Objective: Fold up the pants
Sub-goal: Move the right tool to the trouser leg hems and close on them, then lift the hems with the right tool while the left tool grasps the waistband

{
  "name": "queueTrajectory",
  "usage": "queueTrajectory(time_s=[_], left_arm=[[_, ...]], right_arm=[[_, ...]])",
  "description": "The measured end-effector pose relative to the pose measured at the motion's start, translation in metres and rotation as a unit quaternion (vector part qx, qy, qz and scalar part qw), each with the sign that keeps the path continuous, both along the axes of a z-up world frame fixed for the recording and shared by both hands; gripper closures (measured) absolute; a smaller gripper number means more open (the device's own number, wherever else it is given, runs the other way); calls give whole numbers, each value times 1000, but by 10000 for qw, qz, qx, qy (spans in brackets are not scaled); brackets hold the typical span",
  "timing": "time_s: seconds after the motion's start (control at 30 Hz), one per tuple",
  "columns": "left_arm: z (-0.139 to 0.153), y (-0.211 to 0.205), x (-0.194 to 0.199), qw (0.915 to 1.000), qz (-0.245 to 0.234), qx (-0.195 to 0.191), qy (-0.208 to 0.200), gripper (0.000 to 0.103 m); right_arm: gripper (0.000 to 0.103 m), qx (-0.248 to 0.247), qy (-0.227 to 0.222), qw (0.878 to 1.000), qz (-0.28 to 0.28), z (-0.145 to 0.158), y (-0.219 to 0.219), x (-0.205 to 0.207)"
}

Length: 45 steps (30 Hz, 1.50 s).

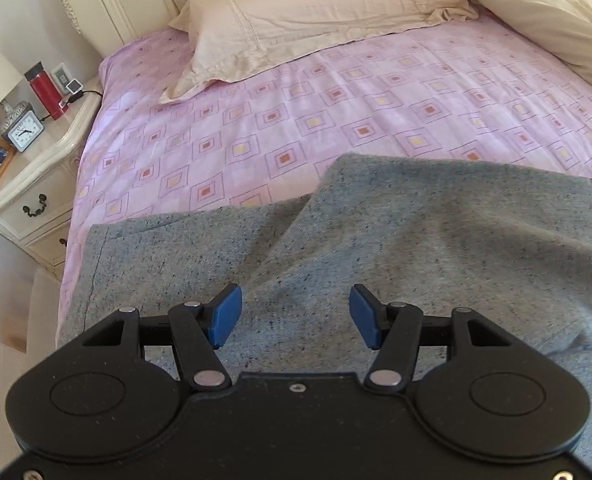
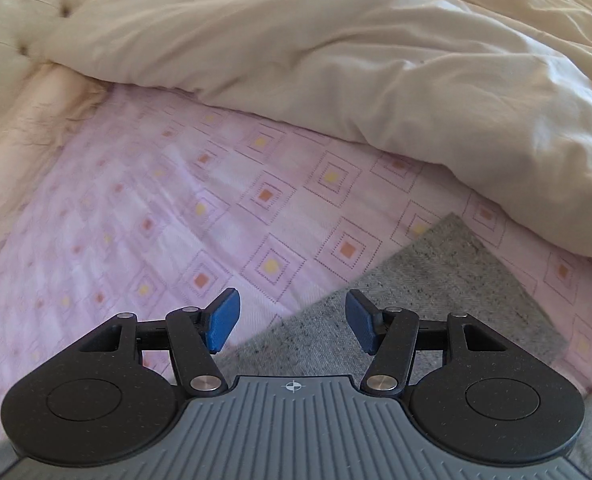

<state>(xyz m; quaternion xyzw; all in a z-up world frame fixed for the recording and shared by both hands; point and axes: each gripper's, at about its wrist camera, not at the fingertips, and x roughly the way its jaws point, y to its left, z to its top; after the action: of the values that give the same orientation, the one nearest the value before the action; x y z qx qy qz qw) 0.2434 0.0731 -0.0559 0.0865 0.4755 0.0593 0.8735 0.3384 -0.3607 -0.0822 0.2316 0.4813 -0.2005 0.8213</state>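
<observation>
Grey speckled pants (image 1: pixel 416 248) lie spread on the pink patterned bed sheet (image 1: pixel 296 112), with one layer folded over another along a diagonal edge. My left gripper (image 1: pixel 295 316) is open and empty, hovering just above the grey fabric. In the right wrist view a corner of the pants (image 2: pixel 436 292) lies on the sheet (image 2: pixel 175 208). My right gripper (image 2: pixel 291 320) is open and empty, above the edge of that corner. Both have blue pads.
A cream pillow (image 1: pixel 316 20) lies at the head of the bed and a bunched cream duvet (image 2: pixel 376 60) along the right side. A nightstand (image 1: pixel 27 168) to the left holds a clock, red bottle, lamp and photo frame.
</observation>
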Motion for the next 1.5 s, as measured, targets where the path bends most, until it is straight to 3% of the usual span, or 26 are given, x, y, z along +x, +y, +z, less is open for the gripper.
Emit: queueTrajectory(time_s=[0.2,0.3,0.33,0.37,0.4,0.43,0.53,0.7,0.87,1.07,1.27,1.5], left_arm=[[-2,4,-6,9999,-54,107,64,41],[-1,9,-7,9999,-23,51,108,41],[-1,11,-7,9999,1,30,114,41],[0,13,-6,9999,36,-3,122,41],[1,15,-5,9999,73,-47,133,41],[1,18,-4,9998,115,-104,147,41],[2,27,2,9991,244,-261,219,41],[6,39,13,9975,387,-497,325,41],[17,47,32,9956,498,-725,333,41],[24,56,67,9897,643,-1181,500,41],[12,68,108,9813,1055,-1363,858,40],[-26,84,145,9601,1702,-1640,1493,40]], right_arm=[[46,52,456,9983,-362,-29,3,12],[48,-299,559,9977,-224,-33,10,12],[62,-445,595,9971,-132,-33,14,11],[85,-613,610,9962,-51,-32,16,9],[96,-632,545,9965,66,-31,15,5],[98,-532,503,9973,119,-30,12,2],[98,-197,142,9997,3,-18,-1,-24],[98,-286,-452,9986,29,13,2,-88],[98,-379,-818,9958,-163,15,14,-141],[98,-580,-792,9947,-313,-8,29,-164],[98,-937,-659,9934,-102,-24,39,-166],[98,-1127,-670,9914,41,-28,43,-167]])
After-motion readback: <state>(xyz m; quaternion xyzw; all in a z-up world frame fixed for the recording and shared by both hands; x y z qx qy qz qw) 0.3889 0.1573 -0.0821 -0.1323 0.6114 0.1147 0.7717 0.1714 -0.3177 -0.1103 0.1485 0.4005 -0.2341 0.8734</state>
